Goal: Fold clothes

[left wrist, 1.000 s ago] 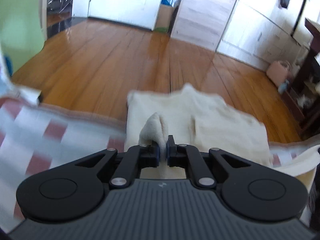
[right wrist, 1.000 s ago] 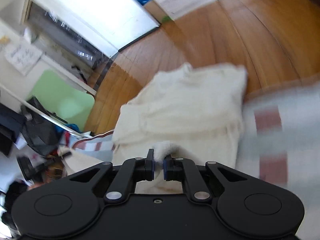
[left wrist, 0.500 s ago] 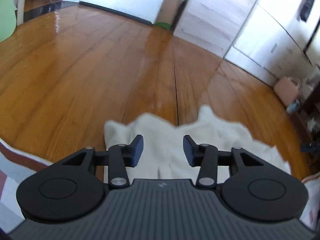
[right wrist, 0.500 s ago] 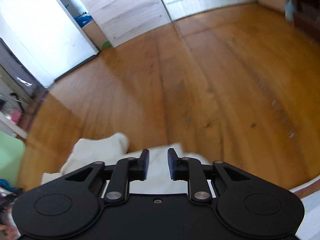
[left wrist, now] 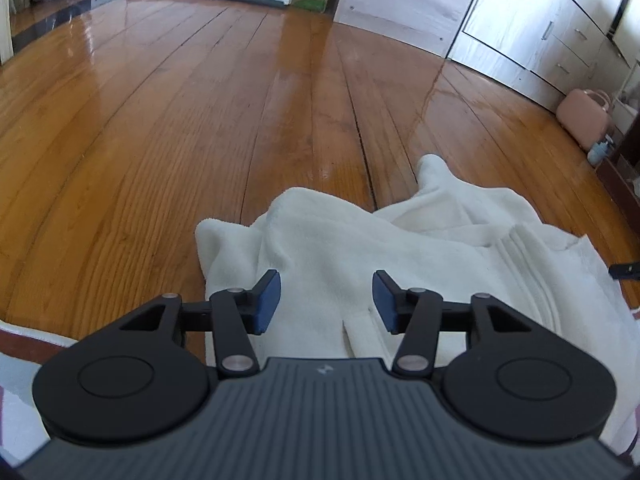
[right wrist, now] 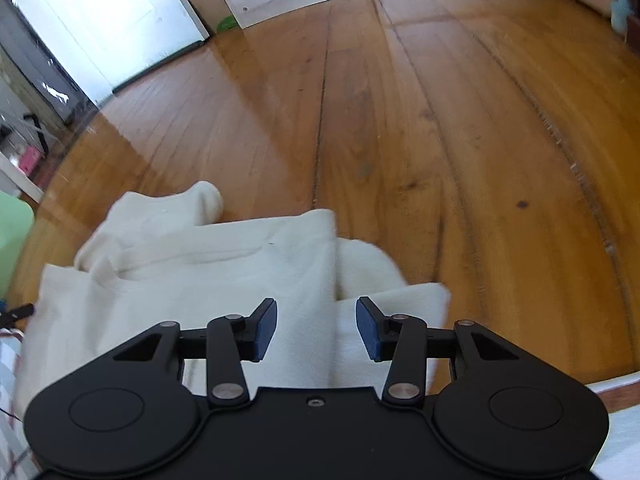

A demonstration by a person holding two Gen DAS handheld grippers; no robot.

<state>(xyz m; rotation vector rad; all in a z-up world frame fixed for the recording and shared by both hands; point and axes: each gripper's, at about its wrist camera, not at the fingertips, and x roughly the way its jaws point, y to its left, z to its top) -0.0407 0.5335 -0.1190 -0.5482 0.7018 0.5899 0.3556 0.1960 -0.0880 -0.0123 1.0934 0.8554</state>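
A cream fleece garment (left wrist: pixel 400 248) lies folded at the far edge of the work surface, its far corners hanging toward the wooden floor. In the left wrist view my left gripper (left wrist: pixel 326 300) hovers over the garment's left part; its jaws are opening and nothing sits between the blue pads (left wrist: pixel 267 300). The right wrist view shows the same garment (right wrist: pixel 208 276) under my right gripper (right wrist: pixel 316 326), whose jaws are also opening, with no cloth pinched. A black tip of the other gripper (left wrist: pixel 624 270) shows at the right edge.
A glossy wooden floor (left wrist: pixel 200 100) spreads beyond the garment. White cabinets (left wrist: pixel 540 20) and a pink bag (left wrist: pixel 586 114) stand at the right. A checked cloth (left wrist: pixel 16 364) covers the surface at the lower left. A green object (right wrist: pixel 12 228) sits at the left edge.
Both grippers were shut on folds of the garment, carried it forward and down, then let go. Their jaws now stand apart and the cloth lies flat beneath them.
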